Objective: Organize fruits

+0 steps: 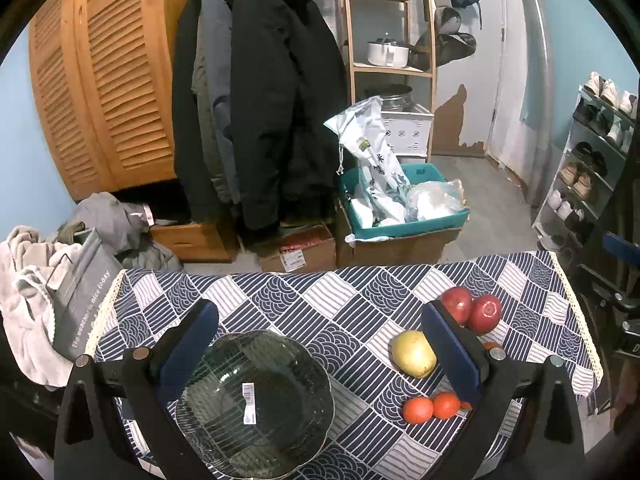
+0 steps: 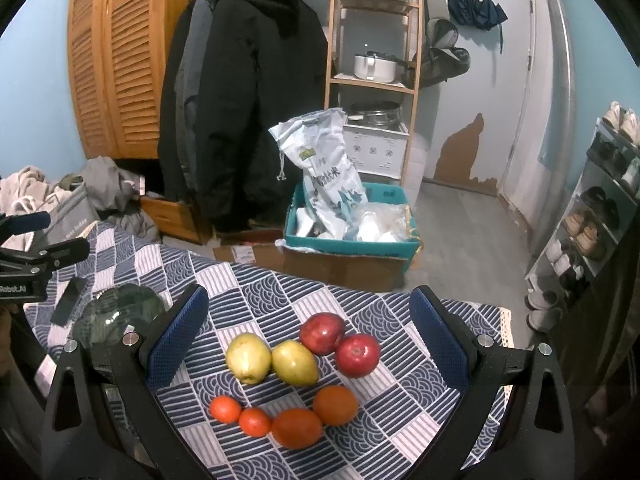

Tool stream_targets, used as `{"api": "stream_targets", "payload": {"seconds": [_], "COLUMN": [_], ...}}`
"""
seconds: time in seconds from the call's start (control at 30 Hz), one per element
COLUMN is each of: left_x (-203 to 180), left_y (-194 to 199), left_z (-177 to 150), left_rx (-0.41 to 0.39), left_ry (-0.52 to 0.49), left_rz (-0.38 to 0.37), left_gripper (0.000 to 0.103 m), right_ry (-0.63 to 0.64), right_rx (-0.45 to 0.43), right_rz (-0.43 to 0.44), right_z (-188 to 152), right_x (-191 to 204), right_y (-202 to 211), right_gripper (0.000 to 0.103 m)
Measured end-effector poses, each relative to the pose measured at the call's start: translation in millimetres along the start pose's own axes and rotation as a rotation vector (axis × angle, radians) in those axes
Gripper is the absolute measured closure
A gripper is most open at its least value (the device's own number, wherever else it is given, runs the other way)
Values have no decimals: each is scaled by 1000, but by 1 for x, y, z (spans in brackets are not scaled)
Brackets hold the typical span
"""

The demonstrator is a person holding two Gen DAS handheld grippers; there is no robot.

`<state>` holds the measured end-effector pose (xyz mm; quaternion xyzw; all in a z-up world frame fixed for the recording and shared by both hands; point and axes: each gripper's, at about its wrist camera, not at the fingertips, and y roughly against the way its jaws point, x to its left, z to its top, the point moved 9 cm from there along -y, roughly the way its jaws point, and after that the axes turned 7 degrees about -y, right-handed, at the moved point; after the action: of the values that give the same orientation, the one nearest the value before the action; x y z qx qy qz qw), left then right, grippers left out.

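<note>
Fruits lie on a blue-and-white patterned tablecloth. In the right wrist view there are two red apples, two yellow-green pears and several oranges. My right gripper is open and empty above them. In the left wrist view a ribbed glass plate with a barcode sticker lies between my fingers. My left gripper is open and empty above it. A pear, two apples and two oranges lie to its right. The plate also shows in the right wrist view.
A dark phone-like slab lies on the cloth near the plate. Behind the table stand cardboard boxes, a teal bin with bags, hanging coats, a wooden shelf and a shoe rack. Clothes pile at the left.
</note>
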<state>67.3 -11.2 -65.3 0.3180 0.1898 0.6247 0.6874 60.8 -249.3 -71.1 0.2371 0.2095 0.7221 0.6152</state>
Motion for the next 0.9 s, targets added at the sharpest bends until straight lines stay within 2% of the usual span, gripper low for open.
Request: {"api": "stream_targets", "payload": {"seconds": [0.9], "left_x": [2], "left_y": [0], "left_z": [0], "left_rx": [1], "left_ry": [-1], "left_rz": [2], "left_gripper": [1], "right_ry": [3], "right_rx": [9], "right_rz": [3], "right_z": [-4], "right_x": [3], "right_y": [-3], "right_gripper": [4]}}
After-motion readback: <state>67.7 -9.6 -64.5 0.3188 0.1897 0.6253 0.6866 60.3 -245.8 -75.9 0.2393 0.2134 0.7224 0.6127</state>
